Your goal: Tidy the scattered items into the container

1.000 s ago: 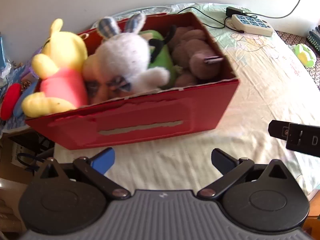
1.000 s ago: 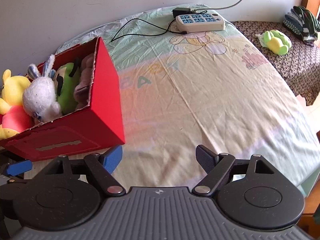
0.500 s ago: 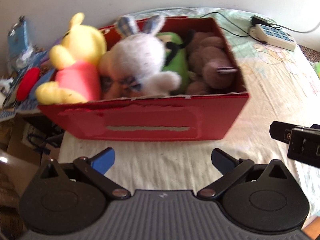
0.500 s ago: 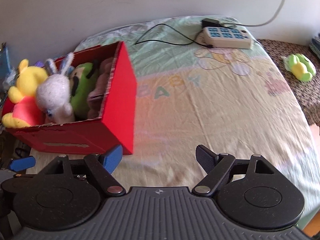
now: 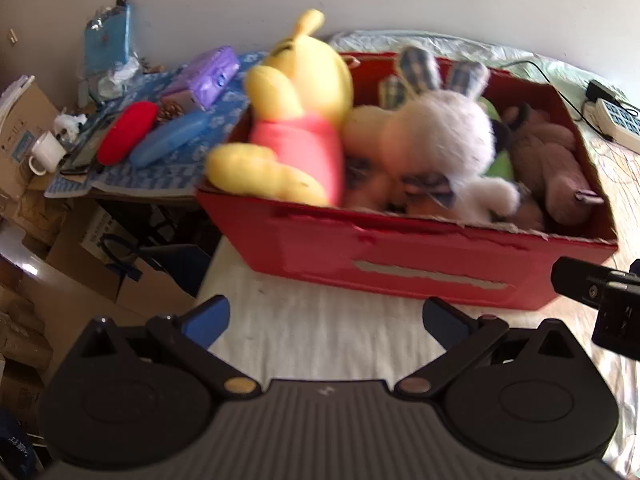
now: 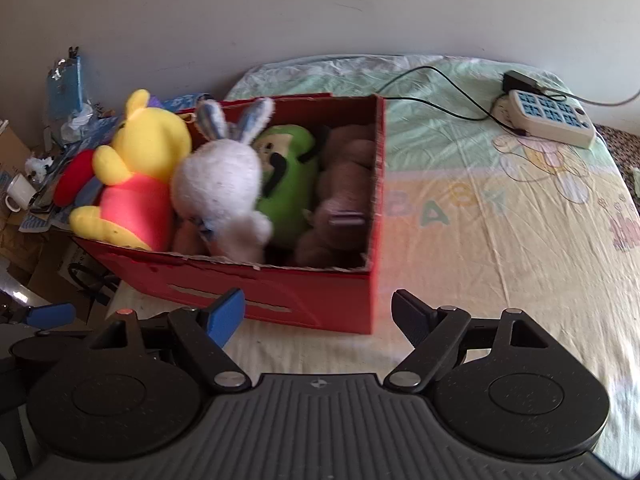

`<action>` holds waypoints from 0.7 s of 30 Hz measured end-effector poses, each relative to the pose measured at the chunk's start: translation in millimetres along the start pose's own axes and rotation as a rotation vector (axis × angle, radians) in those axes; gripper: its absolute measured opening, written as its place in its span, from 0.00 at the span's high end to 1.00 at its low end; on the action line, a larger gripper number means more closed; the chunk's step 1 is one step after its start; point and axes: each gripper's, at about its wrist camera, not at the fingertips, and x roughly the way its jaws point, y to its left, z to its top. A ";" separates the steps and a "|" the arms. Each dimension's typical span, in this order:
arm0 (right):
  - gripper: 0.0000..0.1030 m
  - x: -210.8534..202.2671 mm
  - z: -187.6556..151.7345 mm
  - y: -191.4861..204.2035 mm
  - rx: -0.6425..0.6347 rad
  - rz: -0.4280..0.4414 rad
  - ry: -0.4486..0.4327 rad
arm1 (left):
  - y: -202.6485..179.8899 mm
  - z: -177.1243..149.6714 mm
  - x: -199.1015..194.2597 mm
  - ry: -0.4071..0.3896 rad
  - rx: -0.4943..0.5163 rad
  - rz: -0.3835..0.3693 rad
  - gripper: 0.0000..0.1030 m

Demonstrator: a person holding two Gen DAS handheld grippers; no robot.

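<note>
Red cardboard box [image 6: 312, 292] sits on the bed [image 6: 500, 240], near left, packed with yellow bear plush [image 6: 140, 176], white rabbit plush [image 6: 220, 184], green plush [image 6: 288, 172] and brown plush [image 6: 344, 196]. Left gripper [image 5: 324, 316] and right gripper [image 6: 320, 312]: jaws apart, empty, near the box front. Judgement: tidying appears nearly complete. Recommend pressing the overhanging bear down inside the rim without tipping the box.
</note>
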 end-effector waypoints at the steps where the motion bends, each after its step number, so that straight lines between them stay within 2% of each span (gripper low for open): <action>1: 0.19 0.0 1.3 5.2 -0.006 0.004 -0.002 | 4.3 1.4 0.1 -0.005 0.000 0.004 0.01; 10: 0.19 0.6 18.7 34.3 0.012 -0.013 -0.038 | 42.7 21.8 1.7 -0.041 -0.001 0.011 0.01; 21: 0.19 -2.3 40.0 52.3 0.037 -0.081 -0.062 | 51.6 52.1 5.3 -0.031 0.065 -0.077 0.01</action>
